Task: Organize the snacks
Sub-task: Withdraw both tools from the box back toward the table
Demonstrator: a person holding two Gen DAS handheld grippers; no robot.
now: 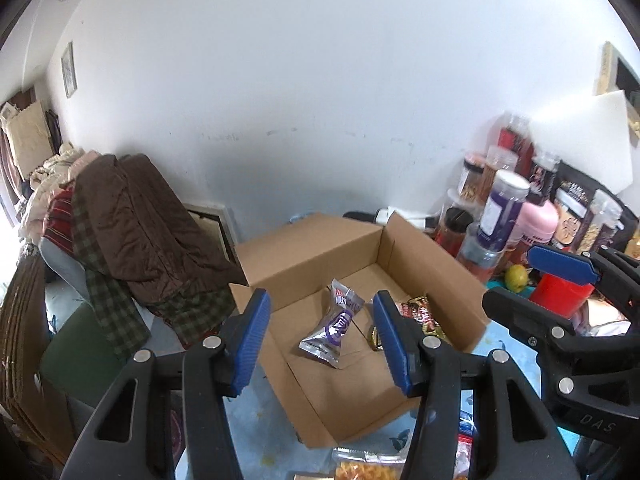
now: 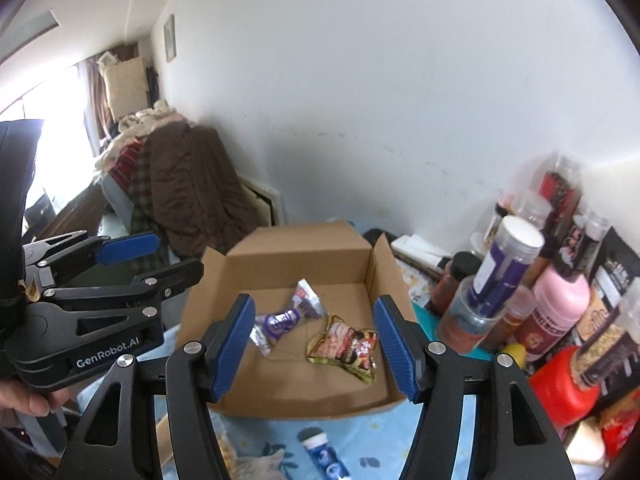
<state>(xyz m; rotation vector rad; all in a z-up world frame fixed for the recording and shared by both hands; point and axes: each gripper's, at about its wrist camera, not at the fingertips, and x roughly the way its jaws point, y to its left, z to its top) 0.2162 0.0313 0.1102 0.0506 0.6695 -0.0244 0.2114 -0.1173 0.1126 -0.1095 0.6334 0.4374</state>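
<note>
An open cardboard box [image 1: 304,256] [image 2: 296,248] stands on a blue cloth. In it lie a silver and purple snack packet [image 1: 332,330] [image 2: 282,318] and a red and gold packet [image 1: 422,312] [image 2: 346,346]. My left gripper [image 1: 320,332] is open and empty, just above the box's near side. My right gripper [image 2: 314,338] is open and empty over the box's front edge; it also shows at the right of the left wrist view [image 1: 532,280]. The left gripper shows at the left of the right wrist view [image 2: 152,258].
Jars, bottles and snack bags [image 2: 520,280] [image 1: 504,208] crowd the right side by the wall. A blue and white tube [image 2: 326,456] lies in front of the box. A bag of orange snacks [image 1: 368,468] lies near me. Clothes are piled on a chair [image 1: 132,232] at left.
</note>
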